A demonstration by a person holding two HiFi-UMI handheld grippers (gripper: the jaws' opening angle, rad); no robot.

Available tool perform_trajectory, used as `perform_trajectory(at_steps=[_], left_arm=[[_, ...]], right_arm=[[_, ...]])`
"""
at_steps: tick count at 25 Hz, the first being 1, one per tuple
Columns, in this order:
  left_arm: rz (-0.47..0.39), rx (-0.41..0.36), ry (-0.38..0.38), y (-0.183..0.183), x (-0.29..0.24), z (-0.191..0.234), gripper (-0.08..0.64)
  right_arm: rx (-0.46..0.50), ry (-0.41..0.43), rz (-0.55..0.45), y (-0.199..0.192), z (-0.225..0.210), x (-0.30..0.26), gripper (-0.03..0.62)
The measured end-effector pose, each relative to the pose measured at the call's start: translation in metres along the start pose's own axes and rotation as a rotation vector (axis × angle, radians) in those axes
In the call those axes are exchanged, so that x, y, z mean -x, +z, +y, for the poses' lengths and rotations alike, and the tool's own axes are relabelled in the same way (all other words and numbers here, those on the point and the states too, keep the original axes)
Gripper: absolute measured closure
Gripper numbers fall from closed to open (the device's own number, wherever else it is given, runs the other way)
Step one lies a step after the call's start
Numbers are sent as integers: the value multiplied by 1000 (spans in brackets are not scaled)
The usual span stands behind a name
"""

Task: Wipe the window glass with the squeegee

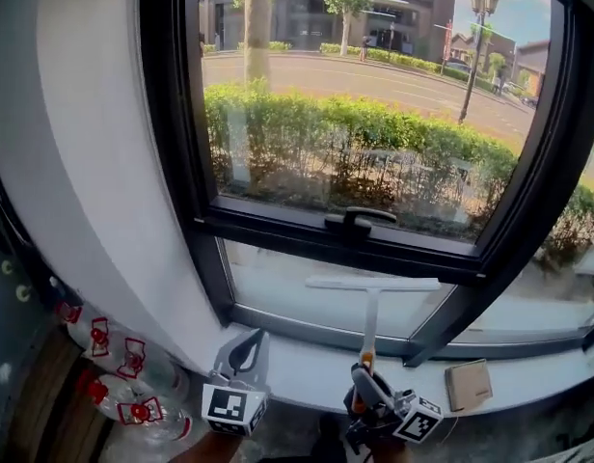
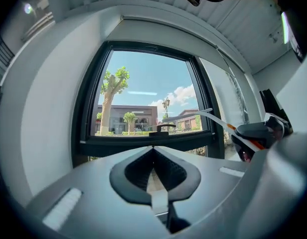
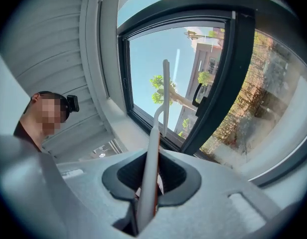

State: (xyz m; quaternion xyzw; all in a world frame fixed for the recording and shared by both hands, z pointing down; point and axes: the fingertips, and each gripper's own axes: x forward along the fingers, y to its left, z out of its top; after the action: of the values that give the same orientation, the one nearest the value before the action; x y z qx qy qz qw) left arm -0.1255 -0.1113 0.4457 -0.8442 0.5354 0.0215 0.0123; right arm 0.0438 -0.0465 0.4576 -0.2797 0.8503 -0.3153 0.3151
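A white squeegee (image 1: pixel 371 284) stands upright, its blade level across the top of the lower window pane (image 1: pixel 278 292), just under the black crossbar. My right gripper (image 1: pixel 366 382) is shut on the foot of its handle, above the sill. In the right gripper view the handle (image 3: pixel 152 153) runs up out of the jaws toward the glass. My left gripper (image 1: pixel 246 352) is to the left over the sill, shut and empty; in its own view its tips (image 2: pixel 153 153) meet, and the squeegee (image 2: pixel 213 116) shows to the right.
The upper sash has a black handle (image 1: pixel 353 220) at its lower rail. A small brown block (image 1: pixel 468 385) lies on the white sill (image 1: pixel 307 367) to the right. Plastic bottles with red labels (image 1: pixel 123 379) lie at lower left beside the white wall (image 1: pixel 85 162).
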Motion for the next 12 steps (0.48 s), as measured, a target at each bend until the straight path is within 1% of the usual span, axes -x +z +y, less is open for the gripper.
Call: perform_trajectory(at_steps=[3, 5, 9, 12], left_arm=[[37, 29, -12, -20, 39, 6, 546], [57, 49, -24, -27, 57, 5, 546], [70, 77, -40, -28, 83, -5, 546], [62, 86, -68, -27, 94, -24, 546]], right_arm=[[-13, -51, 8, -38, 16, 13, 548], [-21, -88, 16, -54, 25, 21, 548], [-13, -145, 31, -65, 47, 36, 548], [15, -166, 38, -66, 60, 52, 548]])
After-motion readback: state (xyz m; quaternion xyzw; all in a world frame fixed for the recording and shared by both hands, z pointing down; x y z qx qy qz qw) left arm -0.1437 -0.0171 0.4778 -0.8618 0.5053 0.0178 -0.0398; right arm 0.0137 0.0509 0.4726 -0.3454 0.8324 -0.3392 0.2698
